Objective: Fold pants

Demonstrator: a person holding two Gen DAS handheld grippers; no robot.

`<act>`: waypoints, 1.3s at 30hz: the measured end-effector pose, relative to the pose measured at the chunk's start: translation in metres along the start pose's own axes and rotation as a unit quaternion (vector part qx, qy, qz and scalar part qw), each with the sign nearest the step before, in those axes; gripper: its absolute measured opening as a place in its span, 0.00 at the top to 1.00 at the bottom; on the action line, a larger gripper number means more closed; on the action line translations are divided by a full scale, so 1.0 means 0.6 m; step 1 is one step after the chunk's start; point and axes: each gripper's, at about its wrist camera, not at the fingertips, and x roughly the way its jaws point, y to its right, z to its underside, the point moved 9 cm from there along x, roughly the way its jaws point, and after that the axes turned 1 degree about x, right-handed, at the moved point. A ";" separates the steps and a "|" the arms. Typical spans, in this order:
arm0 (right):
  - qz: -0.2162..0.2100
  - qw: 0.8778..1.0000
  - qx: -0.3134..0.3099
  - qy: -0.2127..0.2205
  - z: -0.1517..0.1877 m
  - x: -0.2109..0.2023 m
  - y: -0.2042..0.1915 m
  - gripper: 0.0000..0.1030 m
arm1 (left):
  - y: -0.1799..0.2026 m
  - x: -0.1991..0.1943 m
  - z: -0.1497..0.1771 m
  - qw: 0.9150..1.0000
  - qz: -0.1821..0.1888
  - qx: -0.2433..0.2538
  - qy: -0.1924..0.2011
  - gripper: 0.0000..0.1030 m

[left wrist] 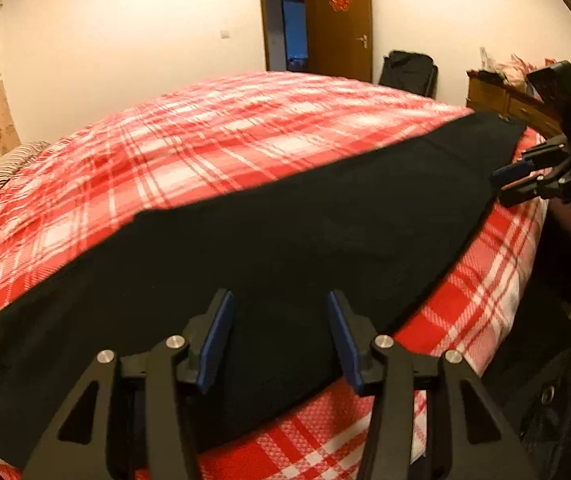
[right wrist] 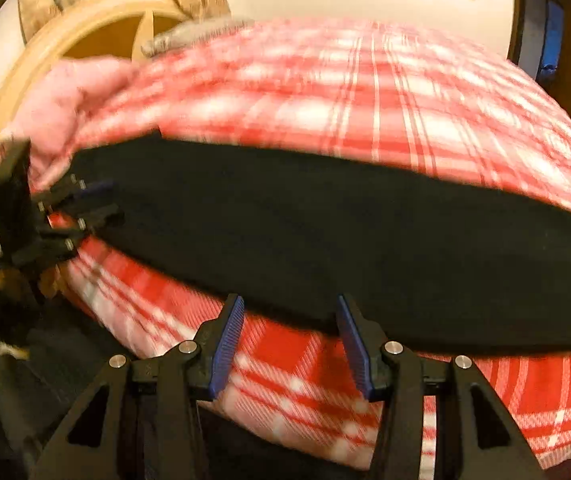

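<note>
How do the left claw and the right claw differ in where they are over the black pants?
The left claw has dark cloth of the black pants between its fingers; the right claw mostly frames the red plaid bedcover, with only the pants' near edge. The left sits further over the pants; the right sits at their border. Both are open and hold nothing.

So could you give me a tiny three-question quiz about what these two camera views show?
1. True or false: the long black pants lie on a red-and-white plaid bedspread.
2. The left gripper has its fingers: A open, B shut on fabric?
3. Which gripper shows at the right edge of the left wrist view?

Key: 1 true. 2 A. 3 the right gripper.
</note>
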 end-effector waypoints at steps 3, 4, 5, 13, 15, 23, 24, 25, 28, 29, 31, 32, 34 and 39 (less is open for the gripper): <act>-0.018 1.000 -0.004 0.014 -0.019 0.013 -0.020 0.51 | -0.017 -0.002 -0.010 1.000 -0.019 -0.011 0.011 0.37; -0.028 1.000 -0.007 0.010 -0.022 0.024 -0.030 0.51 | -0.021 0.001 -0.009 1.000 -0.018 -0.016 0.009 0.37; -0.033 0.999 -0.010 0.000 -0.020 0.038 -0.039 0.51 | -0.024 0.005 -0.006 1.000 -0.017 -0.020 0.004 0.37; -0.023 0.995 -0.083 -0.050 0.031 0.076 -0.083 0.51 | -0.026 0.005 0.032 1.000 -0.020 -0.013 -0.019 0.36; -0.042 0.996 -0.066 -0.035 0.016 0.066 -0.083 0.51 | -0.048 -0.011 0.022 0.999 -0.036 -0.013 -0.009 0.36; -0.061 0.998 -0.028 0.010 -0.021 0.061 -0.083 0.51 | -0.318 -0.089 0.040 0.970 -0.218 -0.110 -0.015 0.32; -0.064 0.998 -0.029 0.008 -0.020 0.064 -0.087 0.51 | -0.352 -0.095 0.056 0.963 -0.233 -0.134 -0.024 0.32; -0.072 0.997 -0.031 0.003 -0.016 0.070 -0.094 0.51 | -0.376 -0.096 0.074 0.959 -0.237 -0.154 -0.034 0.32; -0.089 0.994 -0.051 -0.035 0.007 0.093 -0.116 0.51 | -0.412 -0.083 0.133 0.944 -0.261 -0.183 -0.084 0.30; -0.074 0.993 -0.080 -0.048 0.020 0.102 -0.125 0.50 | -0.411 -0.085 0.137 0.945 -0.259 -0.189 -0.071 0.27; -0.046 0.990 -0.123 -0.045 0.022 0.101 -0.137 0.50 | -0.411 -0.091 0.146 0.943 -0.261 -0.199 -0.064 0.24; -0.038 0.990 -0.130 -0.045 0.017 0.099 -0.142 0.50 | -0.410 -0.094 0.148 0.942 -0.263 -0.201 -0.061 0.24; -0.059 0.990 -0.127 -0.033 -0.002 0.089 -0.157 0.50 | -0.410 -0.091 0.146 0.940 -0.267 -0.203 -0.062 0.24; -0.088 0.985 -0.148 -0.008 -0.052 0.090 -0.210 0.50 | -0.413 -0.092 0.148 0.938 -0.272 -0.208 -0.057 0.19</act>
